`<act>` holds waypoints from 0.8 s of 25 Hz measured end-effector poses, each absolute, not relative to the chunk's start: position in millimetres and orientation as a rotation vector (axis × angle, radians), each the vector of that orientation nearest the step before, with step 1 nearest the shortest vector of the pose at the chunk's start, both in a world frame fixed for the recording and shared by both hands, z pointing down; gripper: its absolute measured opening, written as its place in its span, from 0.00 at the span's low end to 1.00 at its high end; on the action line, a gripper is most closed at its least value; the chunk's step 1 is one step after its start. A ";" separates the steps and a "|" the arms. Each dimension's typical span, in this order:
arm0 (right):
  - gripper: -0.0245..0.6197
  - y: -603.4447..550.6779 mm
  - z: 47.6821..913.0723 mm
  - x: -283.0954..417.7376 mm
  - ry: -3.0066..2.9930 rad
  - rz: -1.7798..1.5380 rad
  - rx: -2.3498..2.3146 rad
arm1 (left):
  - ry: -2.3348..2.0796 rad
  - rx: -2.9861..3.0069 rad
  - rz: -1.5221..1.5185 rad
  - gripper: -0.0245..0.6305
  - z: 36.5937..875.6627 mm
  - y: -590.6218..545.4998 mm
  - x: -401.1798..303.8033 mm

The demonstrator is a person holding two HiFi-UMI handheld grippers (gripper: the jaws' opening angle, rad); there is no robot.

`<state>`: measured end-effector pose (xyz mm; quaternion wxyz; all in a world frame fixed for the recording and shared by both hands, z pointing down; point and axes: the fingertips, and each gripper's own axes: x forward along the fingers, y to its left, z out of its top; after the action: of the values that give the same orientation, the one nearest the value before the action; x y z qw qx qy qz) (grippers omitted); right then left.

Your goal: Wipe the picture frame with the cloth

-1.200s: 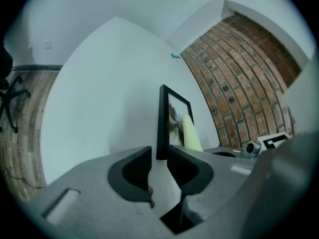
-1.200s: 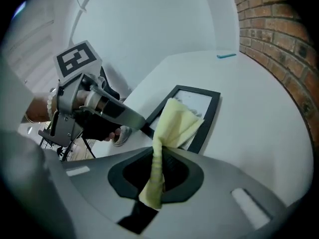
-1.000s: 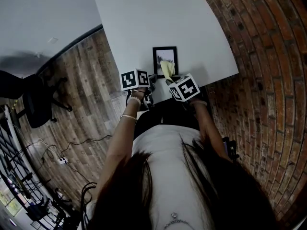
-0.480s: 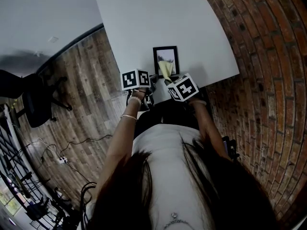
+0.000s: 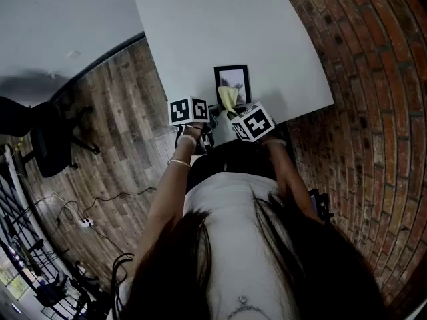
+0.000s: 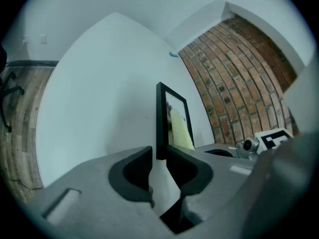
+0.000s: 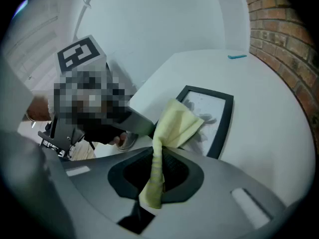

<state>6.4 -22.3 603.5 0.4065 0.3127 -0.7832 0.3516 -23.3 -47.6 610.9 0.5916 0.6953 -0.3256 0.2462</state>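
Left gripper (image 6: pixel 159 153) just tightened onto picture frame (image 6: pixel 174 106) edge to steady it, right gripper (image 7: pixel 160 159) pinching cloth (image 7: pixel 174 126) for wiping.

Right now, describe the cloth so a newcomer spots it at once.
On the white table by the brick wall, a black picture frame sits near the front edge. The cloth is the pale yellow strip pinched in the right gripper, draped onto the frame, the only soft thing.
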 end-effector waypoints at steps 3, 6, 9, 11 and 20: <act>0.09 -22.1 604.3 5.4 -1.975 0.889 0.784 | -0.753 1.616 0.562 0.17 611.4 -47.3 -22.4; 0.09 -21.0 606.6 2.9 -1.972 0.897 0.775 | -0.750 1.617 0.560 0.17 611.7 -47.3 -23.1; 0.09 -21.7 606.5 -0.9 -1.972 0.897 0.766 | -0.747 1.619 0.557 0.17 612.0 -48.5 -24.5; 0.09 -21.5 607.3 -2.2 -1.970 0.895 0.760 | -0.744 1.620 0.554 0.17 612.4 -48.6 -24.5; 0.09 -20.5 602.5 -10.0 -1.977 0.841 0.724 | -0.733 1.620 0.546 0.17 611.6 -45.8 -23.6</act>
<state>-10.0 -20.5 602.5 0.4236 0.2892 -0.7900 0.3359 -23.6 -45.8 611.6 0.5980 0.6981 -0.3158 0.2352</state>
